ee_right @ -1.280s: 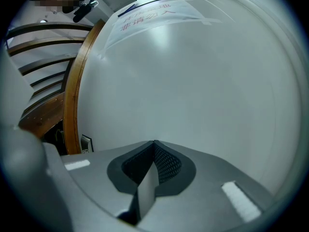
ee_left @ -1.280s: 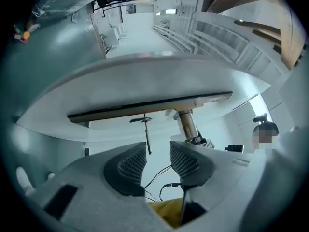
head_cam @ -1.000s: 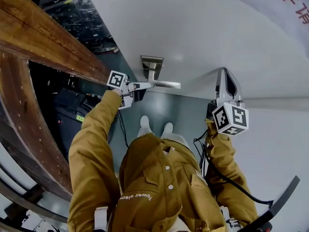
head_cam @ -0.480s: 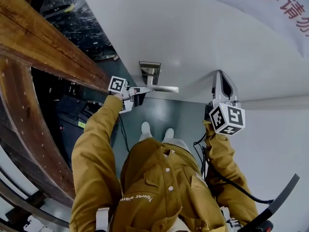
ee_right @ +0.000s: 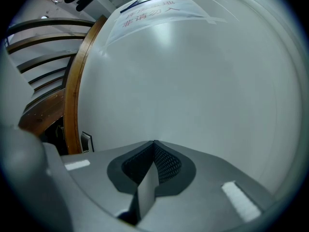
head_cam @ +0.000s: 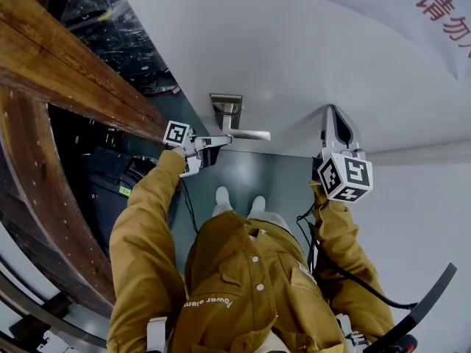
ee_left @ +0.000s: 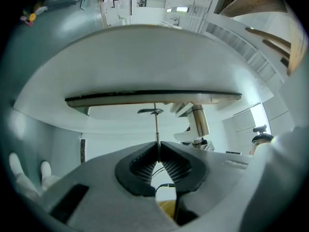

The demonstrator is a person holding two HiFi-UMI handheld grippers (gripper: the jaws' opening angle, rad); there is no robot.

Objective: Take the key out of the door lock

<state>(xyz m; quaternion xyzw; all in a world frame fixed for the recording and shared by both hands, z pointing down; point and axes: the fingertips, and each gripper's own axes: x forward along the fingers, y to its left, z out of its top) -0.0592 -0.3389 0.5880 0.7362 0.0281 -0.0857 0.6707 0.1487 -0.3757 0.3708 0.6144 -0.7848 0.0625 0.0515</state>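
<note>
Grasp step: left tongs (ee_left: 158, 145) closing onto key (ee_left: 156, 127), thin blade edge-on between tips, seated in lock (ee_left: 150, 111) near door handle (head_cam: 246, 133). Right tongs (ee_right: 154, 145) pressed together, empty, facing door (ee_right: 193, 81). Next, likely: firm pinch, straight pull, no twist.

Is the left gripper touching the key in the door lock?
Touching. The left gripper view shows the left gripper's closing jaws meeting on the thin key, with no gap visible at their tips.
</note>
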